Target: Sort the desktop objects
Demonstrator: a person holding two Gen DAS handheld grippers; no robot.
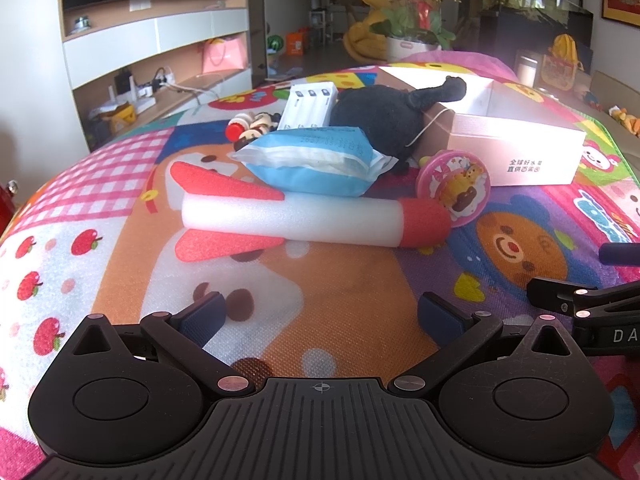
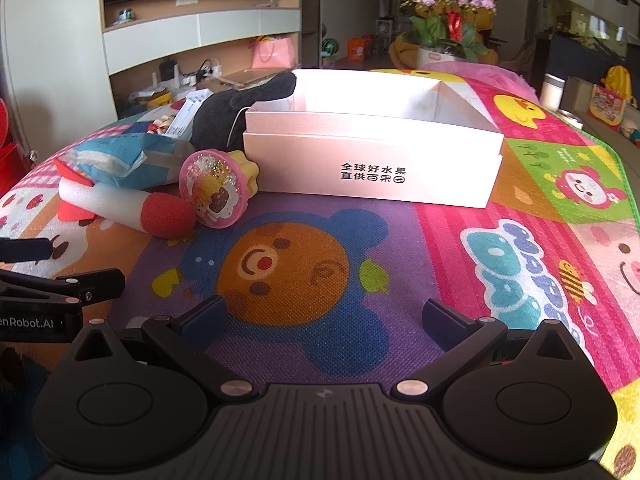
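A white foam rocket with red fins and nose lies across the colourful mat. A blue tissue pack rests on it. Behind are a black plush toy, a white flat box and a small figurine. A pink round toy leans by the open pink-white box. My left gripper is open, low over the mat, short of the rocket. My right gripper is open in front of the box.
The patterned play mat covers the whole surface. The right gripper's body shows at the right edge of the left view; the left one at the left edge of the right view. A flower pot and shelves stand behind.
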